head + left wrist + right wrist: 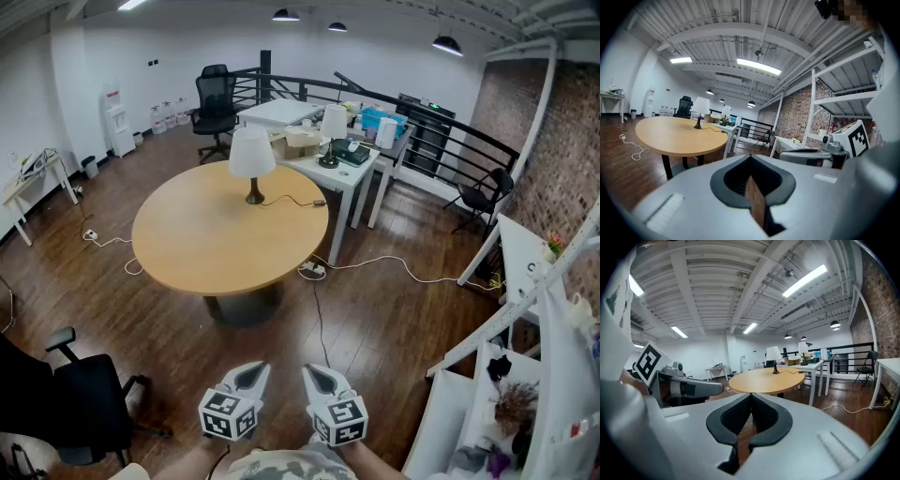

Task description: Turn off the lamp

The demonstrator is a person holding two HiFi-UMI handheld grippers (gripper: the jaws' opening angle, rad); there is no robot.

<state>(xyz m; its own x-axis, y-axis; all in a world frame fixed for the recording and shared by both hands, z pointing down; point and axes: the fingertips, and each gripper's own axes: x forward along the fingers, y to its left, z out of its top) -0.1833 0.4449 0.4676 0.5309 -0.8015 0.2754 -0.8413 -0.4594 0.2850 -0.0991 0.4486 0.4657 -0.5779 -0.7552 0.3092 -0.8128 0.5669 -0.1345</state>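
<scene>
Lamp work is not yet begun: the left tongs (pixel 246 377) and right tongs (pixel 324 379) are each pressed together on nothing, held low by the person's body. Open wooden floor lies ahead of them up to the round surface (pixel 187 253). The lamp (pixel 252 157) stands upright near that surface's far edge, well apart from both tongs.

Likely risks are a foot snagging the floor cable (pixel 316 300), or a long reach tugging the cord (pixel 291 200) and tipping the lamp. A black chair (pixel 89 403) crowds the left and white shelving (pixel 525 309) the right.

The lamp (pixel 252 161), white shade on a dark stem, stands upright near the far edge of the round table (pixel 206 248).
</scene>
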